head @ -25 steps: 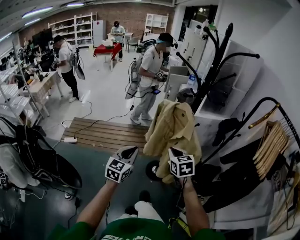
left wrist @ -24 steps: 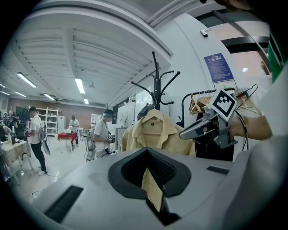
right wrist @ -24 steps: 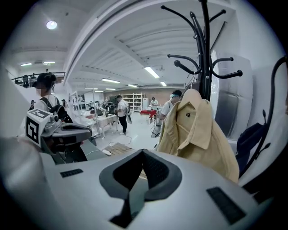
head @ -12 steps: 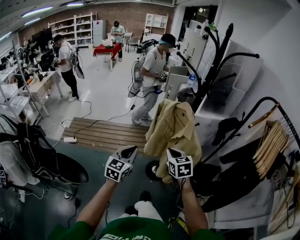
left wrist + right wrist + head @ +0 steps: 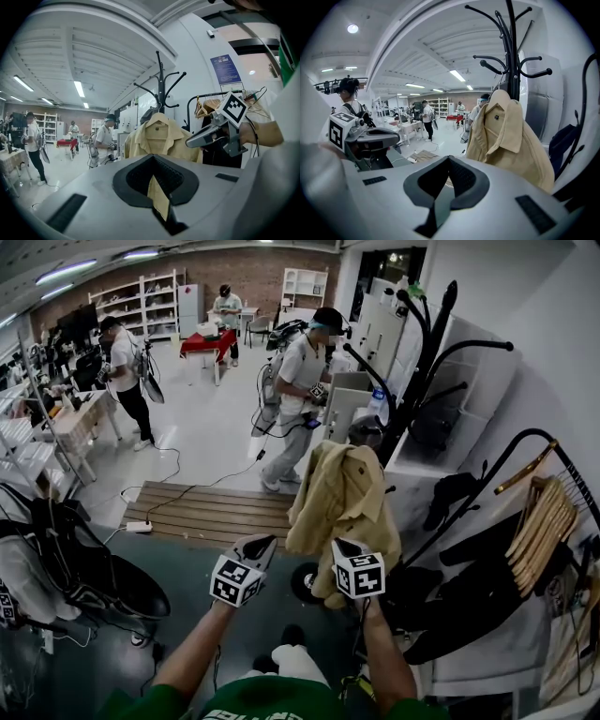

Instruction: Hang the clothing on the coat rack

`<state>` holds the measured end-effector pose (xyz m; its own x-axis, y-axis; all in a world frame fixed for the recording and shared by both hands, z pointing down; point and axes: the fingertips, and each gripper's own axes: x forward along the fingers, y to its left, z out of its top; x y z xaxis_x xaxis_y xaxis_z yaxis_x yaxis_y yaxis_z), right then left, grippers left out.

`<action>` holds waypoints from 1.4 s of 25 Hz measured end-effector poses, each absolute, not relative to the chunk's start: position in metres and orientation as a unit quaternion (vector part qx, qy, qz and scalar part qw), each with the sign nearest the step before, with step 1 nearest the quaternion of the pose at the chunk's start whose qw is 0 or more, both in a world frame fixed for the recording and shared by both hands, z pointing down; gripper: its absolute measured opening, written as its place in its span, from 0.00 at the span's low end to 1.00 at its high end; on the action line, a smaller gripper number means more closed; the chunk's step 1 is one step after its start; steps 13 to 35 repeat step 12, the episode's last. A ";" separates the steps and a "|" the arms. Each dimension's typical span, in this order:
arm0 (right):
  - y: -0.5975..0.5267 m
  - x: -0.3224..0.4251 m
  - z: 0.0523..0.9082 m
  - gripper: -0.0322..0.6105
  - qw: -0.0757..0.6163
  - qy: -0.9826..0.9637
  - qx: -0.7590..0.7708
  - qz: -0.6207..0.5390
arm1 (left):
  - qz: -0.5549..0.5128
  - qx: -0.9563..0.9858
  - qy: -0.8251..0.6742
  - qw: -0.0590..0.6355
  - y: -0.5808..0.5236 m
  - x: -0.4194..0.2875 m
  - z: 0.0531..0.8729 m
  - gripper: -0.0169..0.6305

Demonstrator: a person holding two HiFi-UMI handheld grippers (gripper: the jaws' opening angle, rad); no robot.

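Hardly anything has moved: the jacket (image 5: 342, 507) hangs on the coat rack (image 5: 427, 343) at frame centre, while the left gripper (image 5: 257, 543) and right gripper (image 5: 343, 546) stay below it, pressed together and empty, so the hanging looks done.

The person's left forearm (image 5: 192, 652) and right forearm (image 5: 386, 652) reach forward from the near edge, side by side. The left gripper (image 5: 259, 542) angles far and slightly right, its jaws together. The right gripper (image 5: 345, 546), near it, points far with its jaws closed and nothing between them.
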<state>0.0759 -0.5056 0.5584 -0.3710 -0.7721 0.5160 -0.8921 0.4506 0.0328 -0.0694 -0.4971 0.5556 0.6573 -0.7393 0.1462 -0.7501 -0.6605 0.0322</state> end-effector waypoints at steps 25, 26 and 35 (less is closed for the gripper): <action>-0.518 0.079 0.561 0.06 0.232 -0.821 0.505 0.134 | 0.066 0.910 -0.406 0.045 -0.511 -0.063 0.558 0.03; -0.518 0.079 0.561 0.06 0.232 -0.821 0.505 0.134 | 0.066 0.910 -0.406 0.045 -0.511 -0.063 0.558 0.03; -0.518 0.079 0.561 0.06 0.232 -0.821 0.505 0.134 | 0.066 0.910 -0.406 0.045 -0.511 -0.063 0.558 0.03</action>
